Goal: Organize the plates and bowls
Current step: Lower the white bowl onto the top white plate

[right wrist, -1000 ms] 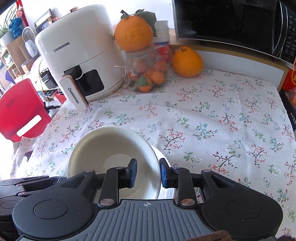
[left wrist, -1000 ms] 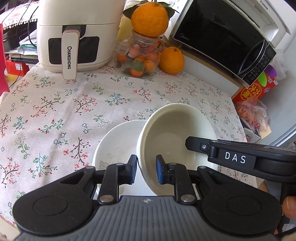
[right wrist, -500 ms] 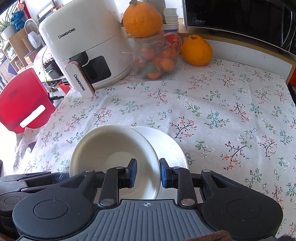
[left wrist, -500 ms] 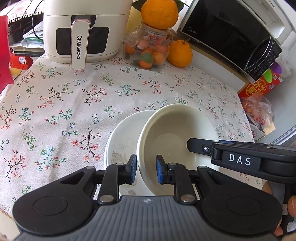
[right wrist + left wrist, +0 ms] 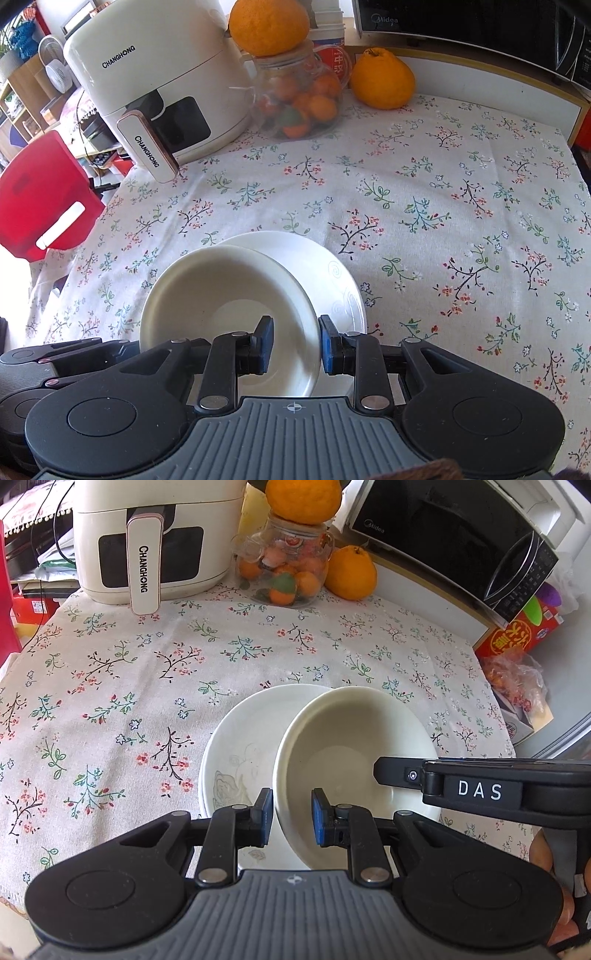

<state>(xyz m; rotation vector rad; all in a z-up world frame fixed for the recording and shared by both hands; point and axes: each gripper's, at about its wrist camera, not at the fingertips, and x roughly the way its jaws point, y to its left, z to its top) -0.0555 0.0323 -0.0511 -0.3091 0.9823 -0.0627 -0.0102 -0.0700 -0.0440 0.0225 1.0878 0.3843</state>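
Left wrist view: both claws, left claw (image 5: 291, 821) and right claw (image 5: 294, 347), pinch opposite rims of a cream bowl (image 5: 351, 760) tilted over a white plate (image 5: 243, 746) at 6 o'clock on the tabletop (image 5: 110, 686); level it, lower centrally, release together.

Open floral tablecloth (image 5: 122, 686): wide bare stretch across the left and centre of the left wrist frame, and the right half of the right wrist frame.

Obstacles, upper frame: air fryer (image 5: 155, 535) at upper left; glass jar (image 5: 286, 566) of small oranges just beside it (a large orange (image 5: 303, 498) sits on top); loose orange (image 5: 351, 572) close by; microwave (image 5: 454, 539) at upper right.

Obstacles, lower centre: bowl (image 5: 351, 760) tilted over plate (image 5: 243, 753).

Left edge, right wrist frame: red chair (image 5: 44, 195).
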